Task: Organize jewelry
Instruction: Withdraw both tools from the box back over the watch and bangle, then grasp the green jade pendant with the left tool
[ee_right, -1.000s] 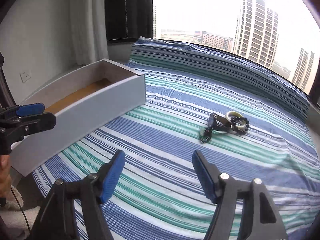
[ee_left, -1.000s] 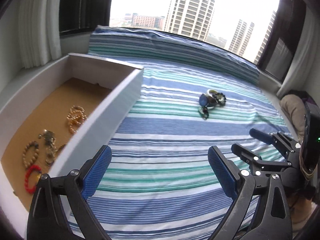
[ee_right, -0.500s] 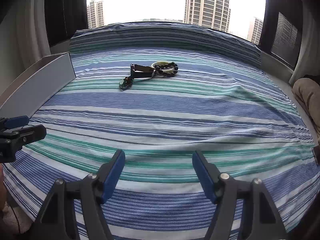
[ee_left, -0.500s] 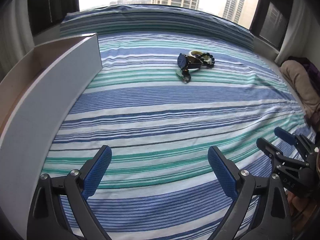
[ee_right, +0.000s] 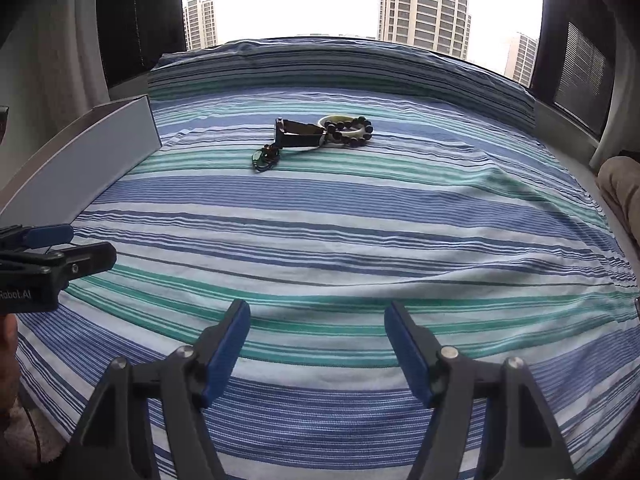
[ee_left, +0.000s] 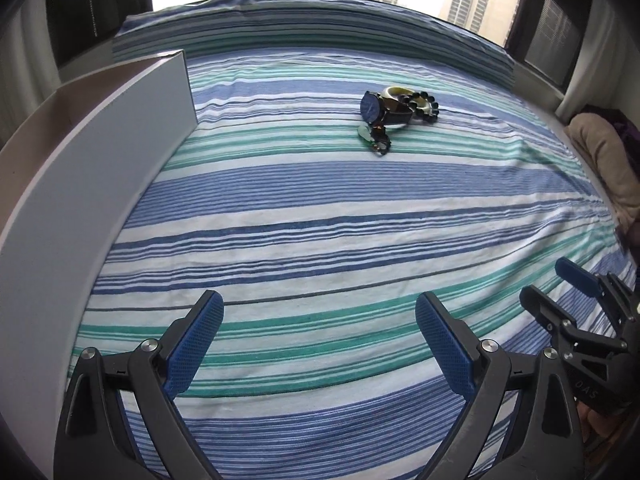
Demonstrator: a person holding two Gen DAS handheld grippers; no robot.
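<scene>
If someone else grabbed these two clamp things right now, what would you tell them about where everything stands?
Left gripper: open, empty, over the striped bedspread.
Right gripper: open, empty, also over the bedspread.
Jewelry pile, far centre of the bed: watch, dark bead bracelet lying over a pale bangle, and a small green-and-dark piece.
White tray: on the left; its inside is hidden from here.
Done: nothing from this pile is picked up yet.
Left: move each piece into the tray, probably starting with the nearest.

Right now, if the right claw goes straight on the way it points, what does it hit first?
Likely bare striped bedspread. The right claw is open and empty, angled down at the cloth well short of the jewelry pile. Depth is hard to judge.
</scene>
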